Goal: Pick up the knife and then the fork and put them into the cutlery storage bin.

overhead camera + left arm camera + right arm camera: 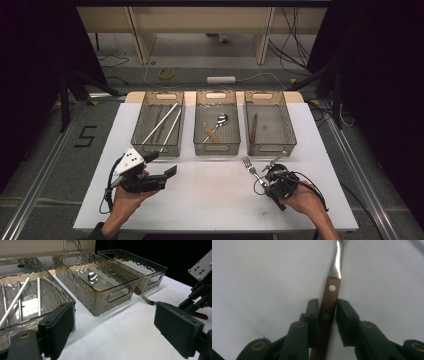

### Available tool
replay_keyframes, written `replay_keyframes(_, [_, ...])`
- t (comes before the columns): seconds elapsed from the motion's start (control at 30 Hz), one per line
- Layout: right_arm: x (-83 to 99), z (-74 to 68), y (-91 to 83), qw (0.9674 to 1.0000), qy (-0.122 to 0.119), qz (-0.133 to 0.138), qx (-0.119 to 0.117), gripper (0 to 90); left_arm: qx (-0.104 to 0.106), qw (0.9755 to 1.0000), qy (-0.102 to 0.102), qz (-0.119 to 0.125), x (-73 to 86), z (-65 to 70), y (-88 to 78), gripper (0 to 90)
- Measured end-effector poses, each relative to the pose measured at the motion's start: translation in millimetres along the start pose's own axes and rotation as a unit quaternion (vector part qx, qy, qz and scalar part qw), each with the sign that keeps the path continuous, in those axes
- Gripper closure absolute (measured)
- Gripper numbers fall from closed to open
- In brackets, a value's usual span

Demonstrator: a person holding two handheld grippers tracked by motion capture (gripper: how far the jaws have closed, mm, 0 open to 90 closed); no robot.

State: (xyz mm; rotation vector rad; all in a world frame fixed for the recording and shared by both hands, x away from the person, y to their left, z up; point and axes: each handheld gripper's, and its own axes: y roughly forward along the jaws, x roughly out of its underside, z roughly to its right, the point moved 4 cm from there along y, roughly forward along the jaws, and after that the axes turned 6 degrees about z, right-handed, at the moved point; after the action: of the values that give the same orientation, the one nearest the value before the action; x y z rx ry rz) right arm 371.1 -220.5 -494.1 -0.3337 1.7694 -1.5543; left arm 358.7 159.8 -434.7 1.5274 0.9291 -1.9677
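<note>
Right gripper (pixel 324 315) jaws nearly pinching fork (pixel 252 168) handle; left gripper (pixel 115 327) agape — white table (pixel 210 200); grey floor.

A white table (pixel 210 200) carries everything, its top pale and matte. Three clear ribbed bins stand side by side along its 12 o'clock edge: the left bin (pixel 145 142) at about 11 o'clock, the middle bin (pixel 199 145) at 12, the right bin (pixel 290 140) at about 1 o'clock, each just beside the next without touching. A fork (pixel 251 168) with a brown wooden handle lies flat on the bare top at about 4 o'clock, near the right bin's front wall, its tines pointing toward 11 o'clock.
</note>
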Motion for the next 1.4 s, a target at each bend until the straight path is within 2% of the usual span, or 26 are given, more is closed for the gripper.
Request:
replay_keyframes(0.33, [0.7,1.8,-1.0,1.0000,0.005,0.004,-0.006,76.9,0.000,1.0000,0.000,0.000,-0.1,-0.1,0.1,15.8])
replay_keyframes(0.53, [-0.2,1.5,-3.2,0.9999,-0.004,0.010,0.000,77.1,-0.001,1.0000,0.001,0.001,-0.1,-0.5,-0.4,15.8])
replay_keyframes(1.03, [-4.4,3.3,-19.0,0.9985,-0.013,0.052,-0.006,77.2,-0.002,1.0000,0.000,0.002,-0.2,-1.2,-0.4,15.8])
replay_keyframes(1.4, [-10.4,2.8,-35.2,0.9954,-0.013,0.092,-0.025,77.2,-0.003,1.0000,0.000,0.003,-0.2,-1.3,-0.8,15.8])
